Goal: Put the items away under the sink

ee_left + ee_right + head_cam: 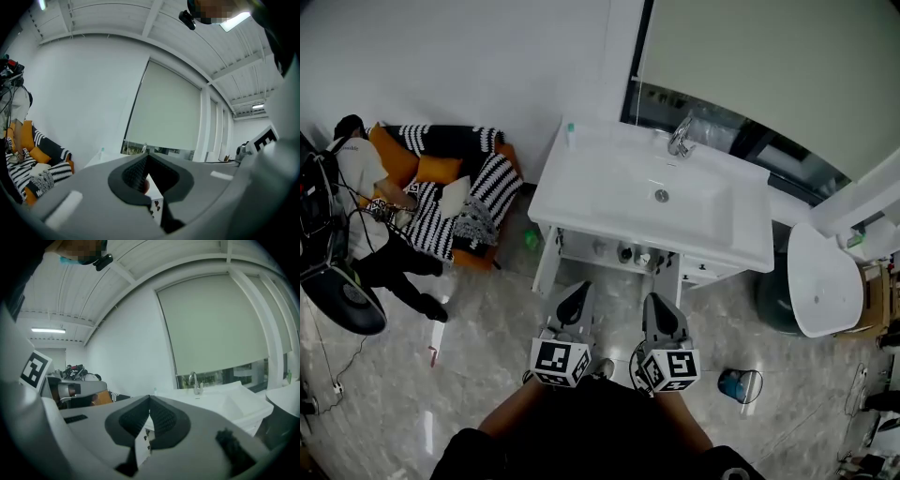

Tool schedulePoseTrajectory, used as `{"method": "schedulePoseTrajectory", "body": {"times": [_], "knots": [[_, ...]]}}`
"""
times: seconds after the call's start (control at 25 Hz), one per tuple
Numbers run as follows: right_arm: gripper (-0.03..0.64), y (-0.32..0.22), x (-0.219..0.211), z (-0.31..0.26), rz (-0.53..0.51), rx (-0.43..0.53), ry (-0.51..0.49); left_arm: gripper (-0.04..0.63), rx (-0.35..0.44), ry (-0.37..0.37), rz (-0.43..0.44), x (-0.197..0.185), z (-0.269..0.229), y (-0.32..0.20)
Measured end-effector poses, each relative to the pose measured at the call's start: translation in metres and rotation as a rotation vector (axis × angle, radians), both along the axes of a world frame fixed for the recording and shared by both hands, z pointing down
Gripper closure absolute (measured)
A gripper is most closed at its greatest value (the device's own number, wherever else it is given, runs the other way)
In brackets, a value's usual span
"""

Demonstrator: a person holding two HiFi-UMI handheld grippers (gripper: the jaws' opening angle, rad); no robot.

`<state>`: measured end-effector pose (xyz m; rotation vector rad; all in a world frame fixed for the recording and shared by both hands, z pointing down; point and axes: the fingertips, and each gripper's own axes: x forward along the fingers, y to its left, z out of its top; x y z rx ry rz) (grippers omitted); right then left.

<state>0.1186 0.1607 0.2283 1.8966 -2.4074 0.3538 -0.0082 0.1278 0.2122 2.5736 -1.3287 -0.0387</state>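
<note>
bright, even light; fisheye-warped edges

sink (712, 220): faucet (680, 141) at back edge, bottle (570, 136) at back left corner
cabinet (619, 251): beneath sink, open
left tongs (579, 287): closed, before cabinet
right tongs (653, 300): closed, just beside left tongs

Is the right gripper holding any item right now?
No, the right gripper has its jaws shut against each other, with nothing between them.
</note>
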Motion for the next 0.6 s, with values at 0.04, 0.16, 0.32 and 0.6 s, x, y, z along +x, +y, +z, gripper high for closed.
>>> {"method": "schedulePoseTrajectory", "body": {"times": [0.04,0.16,0.32,0.6], "knots": [[0.601,-0.001,-0.002,0.001,-0.004,0.0,-0.002,0.587,0.0,-0.001,0.002,-0.002,0.0,-0.001],[0.601,-0.008,-0.008,0.002,-0.01,0.0,-0.009,0.586,0.006,0.001,0.009,-0.005,-0.002,-0.008],[0.601,-0.025,-0.02,0.002,-0.011,0.007,-0.005,0.586,0.029,-0.014,0.007,-0.016,-0.006,-0.024],[0.601,-0.073,-0.047,-0.001,-0.023,0.027,0.005,0.587,0.07,-0.01,0.018,-0.036,-0.017,-0.068]]}}
